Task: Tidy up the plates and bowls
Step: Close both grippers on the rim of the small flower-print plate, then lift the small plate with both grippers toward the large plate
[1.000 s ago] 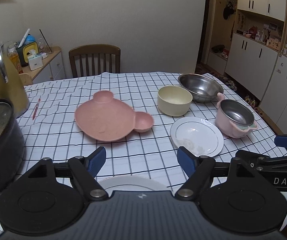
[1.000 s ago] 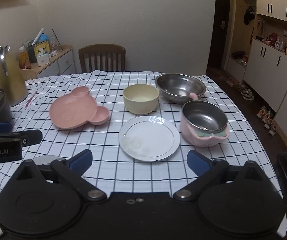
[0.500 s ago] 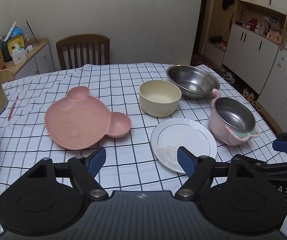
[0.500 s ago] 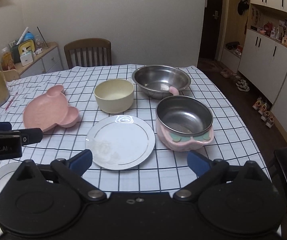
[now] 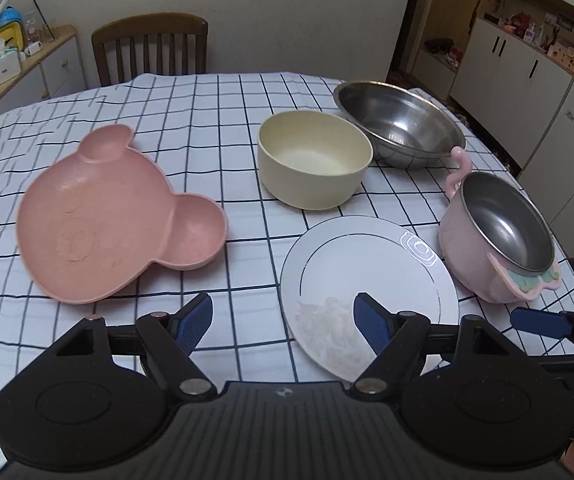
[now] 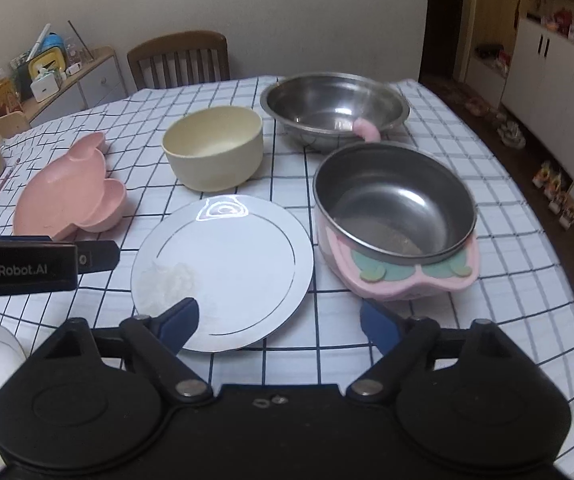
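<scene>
Left gripper [image 5: 283,322] jaws apart, nothing between them, hovering over checked tablecloth [image 5: 215,112] at near edge of white plate [image 5: 367,280]. Right gripper [image 6: 277,320] jaws apart and have just been closing, nothing held; left fingertip [image 6: 179,316] over plate rim. Beyond: pink bear-shaped plate [image 5: 107,216] left, pink-shelled steel bowl [image 6: 395,212] right. Farther: cream bowl [image 5: 313,160], large steel bowl [image 5: 399,124], then wooden chair [image 5: 151,48]
</scene>
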Motion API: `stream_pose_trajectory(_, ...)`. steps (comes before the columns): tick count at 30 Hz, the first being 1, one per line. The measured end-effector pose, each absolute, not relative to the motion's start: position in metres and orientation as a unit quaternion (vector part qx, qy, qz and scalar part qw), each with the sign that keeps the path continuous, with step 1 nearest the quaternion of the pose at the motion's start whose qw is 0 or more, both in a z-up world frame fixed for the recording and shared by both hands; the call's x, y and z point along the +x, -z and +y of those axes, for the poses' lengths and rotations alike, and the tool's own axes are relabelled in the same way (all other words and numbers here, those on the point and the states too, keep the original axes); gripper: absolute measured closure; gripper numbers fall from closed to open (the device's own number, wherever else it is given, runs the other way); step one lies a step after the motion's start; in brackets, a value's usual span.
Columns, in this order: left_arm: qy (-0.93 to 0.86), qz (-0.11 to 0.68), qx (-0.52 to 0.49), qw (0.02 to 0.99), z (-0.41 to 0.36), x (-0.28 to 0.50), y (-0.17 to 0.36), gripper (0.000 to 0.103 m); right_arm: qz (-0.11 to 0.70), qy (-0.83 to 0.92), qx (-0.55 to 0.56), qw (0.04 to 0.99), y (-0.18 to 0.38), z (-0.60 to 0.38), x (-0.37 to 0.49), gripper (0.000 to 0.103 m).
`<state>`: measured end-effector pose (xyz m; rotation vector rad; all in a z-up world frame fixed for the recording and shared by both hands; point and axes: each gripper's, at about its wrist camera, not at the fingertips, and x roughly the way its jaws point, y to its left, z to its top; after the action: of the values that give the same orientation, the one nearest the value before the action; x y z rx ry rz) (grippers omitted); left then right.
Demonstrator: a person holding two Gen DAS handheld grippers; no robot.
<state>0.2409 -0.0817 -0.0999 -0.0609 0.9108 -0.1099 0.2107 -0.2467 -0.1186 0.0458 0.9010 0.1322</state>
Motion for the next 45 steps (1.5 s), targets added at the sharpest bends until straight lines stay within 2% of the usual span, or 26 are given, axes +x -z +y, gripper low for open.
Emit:
stream_pose_trajectory(2, 0.054, 0.448, -0.031, 0.892, -0.084, 0.25, 0.106, 0.028, 0.447, -0.061, 0.043, 0.891, 0.125, -0.251, 0.218, 0.02)
stream_pose_trajectory(3, 0.056, 0.45, -0.031, 0.891, -0.086, 0.254, 0.109, 0.033, 0.452, -0.058, 0.054, 0.888, 0.129, -0.253, 0.222, 0.022)
stream_pose_trajectory(8, 0.057, 0.469, -0.038, 0.88, -0.089, 0.273, 0.121, 0.047, 0.468, -0.053, 0.093, 0.877, 0.14, -0.261, 0.232, 0.028)
stream_pose_trajectory(12, 0.059, 0.481, -0.049, 0.873, -0.088, 0.283, 0.127, 0.057, 0.477, -0.048, 0.13, 0.868, 0.148, -0.269, 0.239, 0.04)
stream_pose_trajectory(16, 0.06, 0.487, -0.047, 0.87, -0.09, 0.289, 0.13, 0.06, 0.476, -0.051, 0.142, 0.866, 0.15, -0.273, 0.242, 0.049)
stream_pose_trajectory(21, 0.067, 0.494, -0.058, 0.865, -0.091, 0.294, 0.134, 0.07, 0.476, -0.063, 0.154, 0.864, 0.149, -0.273, 0.246, 0.061)
stream_pose_trajectory(25, 0.062, 0.498, -0.064, 0.862, -0.089, 0.298, 0.136, 0.074, 0.473, -0.063, 0.164, 0.863, 0.149, -0.274, 0.248, 0.07)
stream_pose_trajectory(29, 0.054, 0.504, -0.081, 0.858, -0.083, 0.302, 0.138, 0.082, 0.474, -0.059, 0.176, 0.86, 0.151, -0.278, 0.251, 0.075)
stream_pose_trajectory(37, 0.054, 0.506, -0.111, 0.853, -0.074, 0.302, 0.14, 0.086, 0.478, -0.051, 0.192, 0.856, 0.155, -0.286, 0.251, 0.09)
stream_pose_trajectory(45, 0.061, 0.514, -0.113, 0.848, -0.075, 0.282, 0.137, 0.088, 0.482, -0.058, 0.187, 0.854, 0.153, -0.291, 0.244, 0.091)
